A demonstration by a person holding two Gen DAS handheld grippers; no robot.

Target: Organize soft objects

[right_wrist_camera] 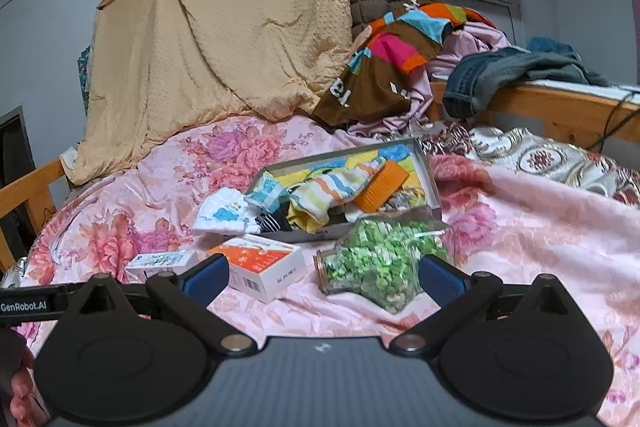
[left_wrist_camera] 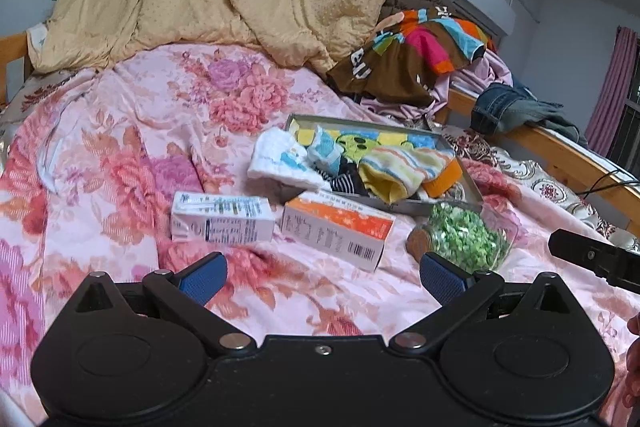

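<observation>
Left gripper (left_wrist_camera: 322,281) hangs wide open over the pink floral quilt (left_wrist_camera: 120,155). Beyond it lie two cartons, white (left_wrist_camera: 222,219) on the left and orange (left_wrist_camera: 338,233) right, a jar of green bits (left_wrist_camera: 466,241), and farther off the sock-stuffed tray (left_wrist_camera: 470,183).

glossy floral quilt (left_wrist_camera: 120,155); terry-cloth socks (left_wrist_camera: 404,167); glossy cardboard boxes (left_wrist_camera: 336,231); clear jar (right_wrist_camera: 372,267); wood rail (right_wrist_camera: 560,107).

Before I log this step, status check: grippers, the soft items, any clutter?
Left gripper open, empty; right gripper open, empty. Socks and white cloth heaped in the tray, cloth spilling out. Two boxes and green-filled jar lie in front.
</observation>
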